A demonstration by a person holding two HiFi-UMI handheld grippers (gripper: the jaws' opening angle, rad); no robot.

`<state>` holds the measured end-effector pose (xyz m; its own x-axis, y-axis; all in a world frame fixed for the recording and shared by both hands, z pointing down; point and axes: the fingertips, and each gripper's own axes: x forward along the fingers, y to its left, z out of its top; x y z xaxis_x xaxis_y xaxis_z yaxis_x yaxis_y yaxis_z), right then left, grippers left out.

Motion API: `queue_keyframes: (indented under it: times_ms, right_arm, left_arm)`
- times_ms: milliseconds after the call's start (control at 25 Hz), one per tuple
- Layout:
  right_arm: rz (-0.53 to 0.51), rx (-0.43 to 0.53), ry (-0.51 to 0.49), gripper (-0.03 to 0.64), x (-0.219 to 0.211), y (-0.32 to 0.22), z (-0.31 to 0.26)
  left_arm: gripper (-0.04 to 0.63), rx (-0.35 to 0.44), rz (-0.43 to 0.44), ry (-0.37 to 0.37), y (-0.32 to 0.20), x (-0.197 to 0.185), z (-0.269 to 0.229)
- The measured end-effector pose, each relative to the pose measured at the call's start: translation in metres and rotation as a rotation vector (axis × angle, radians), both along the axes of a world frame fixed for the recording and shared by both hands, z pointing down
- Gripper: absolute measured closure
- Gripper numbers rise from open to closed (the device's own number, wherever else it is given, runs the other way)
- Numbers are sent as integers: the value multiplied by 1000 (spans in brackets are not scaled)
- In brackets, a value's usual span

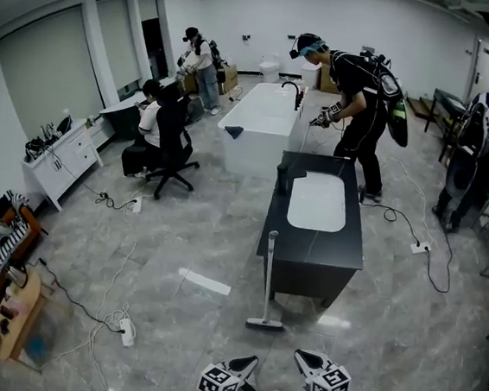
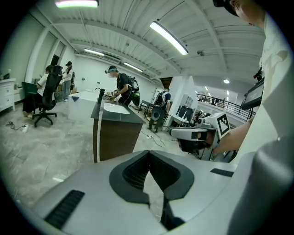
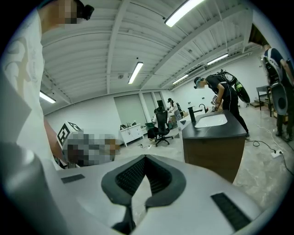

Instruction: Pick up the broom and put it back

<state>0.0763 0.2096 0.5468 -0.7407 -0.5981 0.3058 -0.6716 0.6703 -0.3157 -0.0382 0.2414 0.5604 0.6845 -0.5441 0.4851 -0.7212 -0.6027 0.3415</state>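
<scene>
left gripper (image 2: 149, 153) – jaws closed tip to tip, nothing between them. right gripper (image 3: 145, 156) – same, pads meeting at the tip, empty. in the head view both sit low at 6 o'clock, side by side, tips aimed toward 12.

broom (image 1: 268, 275) stands upright at 12 o'clock from the grippers, well apart from them. its flat head is on the floor (image 1: 223, 231) and its white handle runs up along the near left corner of the dark vanity (image 1: 306, 275). neither gripper touches it.

vanity's black tabletop (image 1: 352, 245) carries a white sink (image 1: 318, 202) w/ a black tap at its 10 o'clock corner. beyond it, at 12, is a white bathtub (image 1: 262, 114); a person in black (image 1: 359, 98) bends over by its 3 o'clock side.
</scene>
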Motion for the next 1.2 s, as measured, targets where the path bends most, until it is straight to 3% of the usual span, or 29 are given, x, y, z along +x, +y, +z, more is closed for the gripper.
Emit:
queue_keyframes:
  times_ms: [520,1200]
  right_arm:
    - [35,-28,18,600,-5,-45,3]
    - [89,-29,57,600,-40,-123,-5]
  left_arm:
    - [583,-17,33,20,-54,-5,7]
    - [583,0,71,48,-138,-54,3]
